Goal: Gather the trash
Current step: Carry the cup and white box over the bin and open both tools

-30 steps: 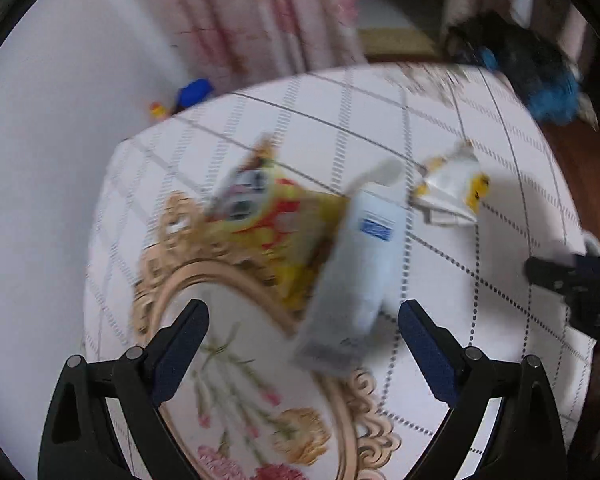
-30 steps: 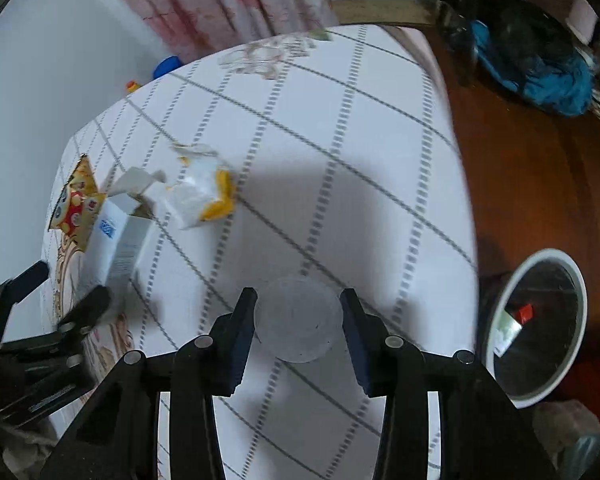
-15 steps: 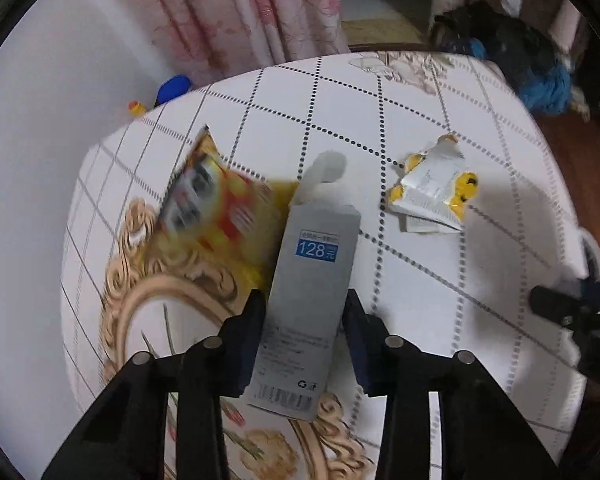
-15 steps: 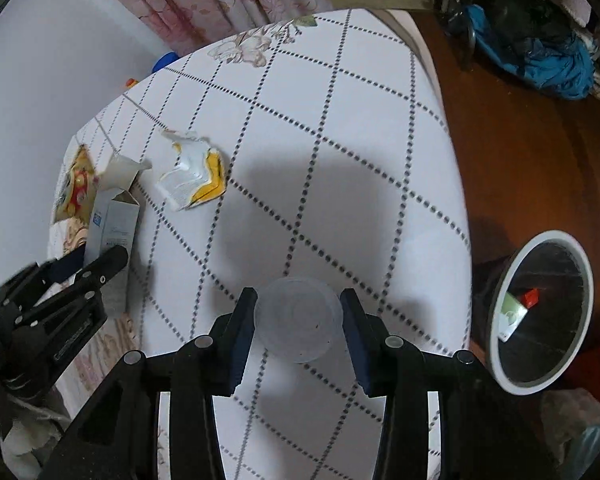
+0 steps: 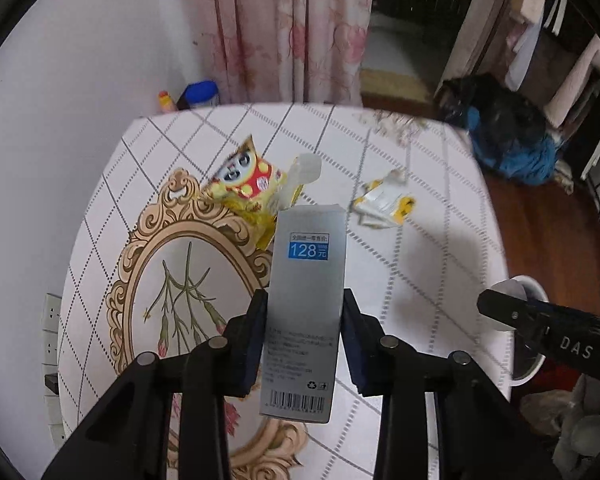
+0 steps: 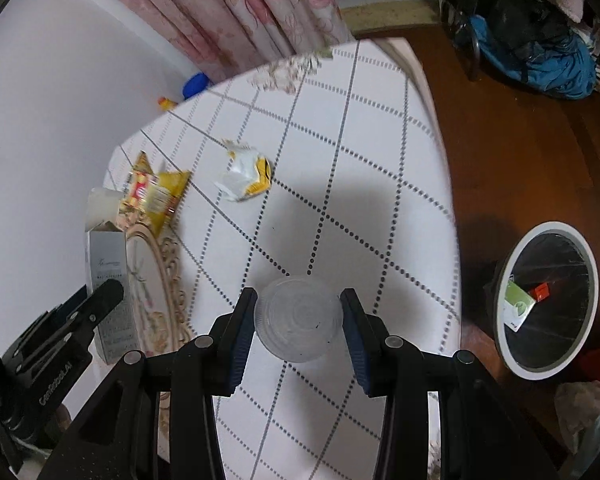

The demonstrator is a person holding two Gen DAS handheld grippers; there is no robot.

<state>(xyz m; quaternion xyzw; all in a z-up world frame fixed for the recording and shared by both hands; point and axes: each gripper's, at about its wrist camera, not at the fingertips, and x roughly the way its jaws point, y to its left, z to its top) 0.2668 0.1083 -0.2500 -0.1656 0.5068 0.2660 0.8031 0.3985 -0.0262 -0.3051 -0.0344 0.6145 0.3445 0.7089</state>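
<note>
My left gripper [image 5: 304, 332] is shut on a tall grey carton [image 5: 306, 300] with a blue price label, lifted above the table; the same carton [image 6: 108, 276] shows at the left of the right wrist view. My right gripper [image 6: 298, 324] is shut on a clear plastic cup [image 6: 298, 318], held over the table's right part. A yellow and red snack bag [image 5: 246, 190] and a crumpled white and yellow wrapper [image 5: 384, 204] lie on the tablecloth further back. A white-rimmed trash bin [image 6: 544, 304] with a black liner stands on the floor to the right.
The round table [image 6: 340, 160] carries a white checked cloth with a gold oval print [image 5: 172, 280]. A wall [image 5: 60, 120] is on the left, pink curtains [image 5: 292, 28] behind. A dark and blue pile of bags [image 6: 532, 36] lies on the wooden floor.
The left gripper closed on the grey carton and raised it off the table, uncovering the snack bag. The right gripper kept hold of the cup and drew back, bringing the bin nearer.
</note>
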